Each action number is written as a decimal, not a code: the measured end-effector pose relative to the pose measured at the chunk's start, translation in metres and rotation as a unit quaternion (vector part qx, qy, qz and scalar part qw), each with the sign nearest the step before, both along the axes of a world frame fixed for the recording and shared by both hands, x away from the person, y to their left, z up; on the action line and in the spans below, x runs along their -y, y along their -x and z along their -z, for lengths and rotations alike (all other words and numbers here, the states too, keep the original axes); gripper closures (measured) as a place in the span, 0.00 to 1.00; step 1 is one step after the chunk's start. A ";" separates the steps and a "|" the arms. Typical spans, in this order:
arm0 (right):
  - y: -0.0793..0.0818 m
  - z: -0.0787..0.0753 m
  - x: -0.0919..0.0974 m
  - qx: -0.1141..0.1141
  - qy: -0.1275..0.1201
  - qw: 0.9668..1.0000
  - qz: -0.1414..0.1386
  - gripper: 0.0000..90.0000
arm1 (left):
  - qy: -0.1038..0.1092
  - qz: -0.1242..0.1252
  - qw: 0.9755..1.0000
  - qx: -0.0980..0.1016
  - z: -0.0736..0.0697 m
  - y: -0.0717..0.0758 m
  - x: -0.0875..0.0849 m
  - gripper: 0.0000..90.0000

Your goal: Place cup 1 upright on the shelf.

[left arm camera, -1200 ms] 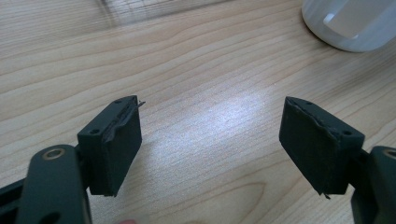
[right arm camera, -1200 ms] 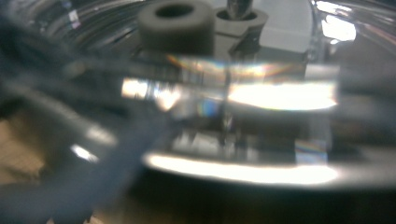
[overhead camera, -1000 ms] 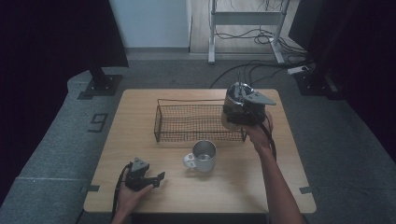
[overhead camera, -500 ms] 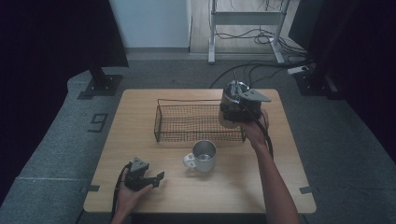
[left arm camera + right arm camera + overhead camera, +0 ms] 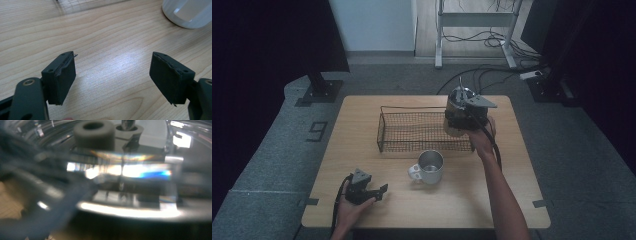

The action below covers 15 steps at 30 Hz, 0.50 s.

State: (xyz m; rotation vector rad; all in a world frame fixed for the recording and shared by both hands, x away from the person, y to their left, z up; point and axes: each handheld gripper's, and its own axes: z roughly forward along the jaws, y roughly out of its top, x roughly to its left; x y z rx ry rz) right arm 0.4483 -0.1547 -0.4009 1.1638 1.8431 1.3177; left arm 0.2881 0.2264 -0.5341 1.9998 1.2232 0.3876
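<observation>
Nearest the person, the left gripper (image 5: 362, 186) rests low on the pale wood-grain surface (image 5: 512, 200) at its front left corner, held in the left hand (image 5: 348, 210). In the left gripper view its two blunt black fingers (image 5: 62, 75) stand well apart with only bare wood between them; they are open and hold nothing. Their rubbery pads look worn, with frayed edges. The same view catches the white rounded base of the mug (image 5: 190, 12) at the top right.

Farther in, near the middle of the surface, the mug (image 5: 428, 167) stands upright: a shiny metal cylinder with a white handle turned toward the left gripper.

Beyond it lies the wire basket (image 5: 422, 131), a long rectangular tray of dark fine mesh. Over its right end the right gripper (image 5: 466, 116), topped by its grey three-cornered plate, holds a shiny metal pot (image 5: 458, 107) with a thin rod rising from it. The right gripper view gives a blurred close look at curved, mirror-bright metal (image 5: 125, 182) pressed right in front of the camera, with a grey foam-like ring above; the fingers seem clamped on the pot's edge.

Since a second ago the right gripper and pot have sunk slightly toward the basket; the left gripper and the mug have stayed put.
</observation>
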 end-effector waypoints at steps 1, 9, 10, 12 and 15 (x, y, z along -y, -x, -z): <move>-0.001 0.001 0.000 -0.002 0.000 1.000 0.000 0.04 | 0.000 0.000 1.000 0.000 0.000 0.000 0.000 0.24; -0.006 0.011 -0.003 -0.009 0.001 1.000 0.002 0.04 | 0.000 0.000 1.000 0.000 0.001 0.000 -0.001 0.24; -0.007 0.012 -0.003 -0.010 0.001 1.000 0.002 0.04 | 0.000 0.000 1.000 -0.001 0.001 0.000 -0.001 0.24; -0.008 0.015 -0.004 -0.011 0.002 1.000 0.002 0.04 | -0.001 0.000 1.000 -0.001 0.001 -0.001 -0.001 0.24; -0.010 0.017 -0.004 -0.013 0.004 1.000 0.003 0.04 | 0.000 0.000 1.000 -0.001 0.001 -0.001 -0.001 0.24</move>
